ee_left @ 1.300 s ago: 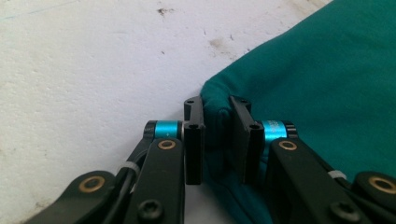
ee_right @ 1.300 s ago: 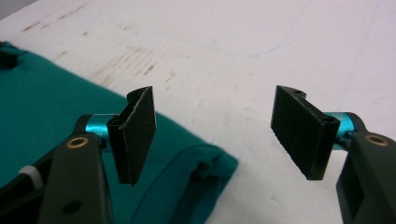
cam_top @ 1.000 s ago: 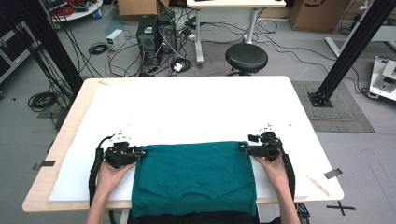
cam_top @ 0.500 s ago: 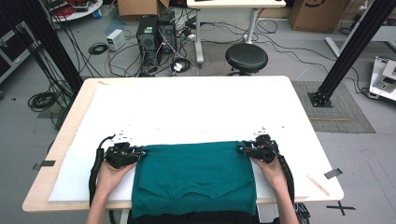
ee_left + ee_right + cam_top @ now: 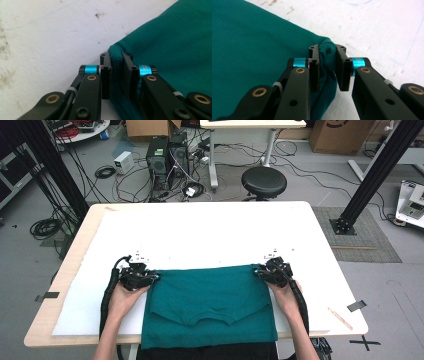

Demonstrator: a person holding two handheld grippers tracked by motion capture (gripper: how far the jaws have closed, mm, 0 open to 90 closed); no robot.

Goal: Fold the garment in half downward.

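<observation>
free: white mat point(image 5: 210, 237) beyond green shirt point(image 5: 210, 305) | obstacles: none on table point(image 5: 70, 270)

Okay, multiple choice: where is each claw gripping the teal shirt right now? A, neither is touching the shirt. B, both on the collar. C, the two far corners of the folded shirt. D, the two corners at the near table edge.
C: the left claw and the right claw each pinch a bunched corner of the teal shirt at its far edge, one on each side.
</observation>
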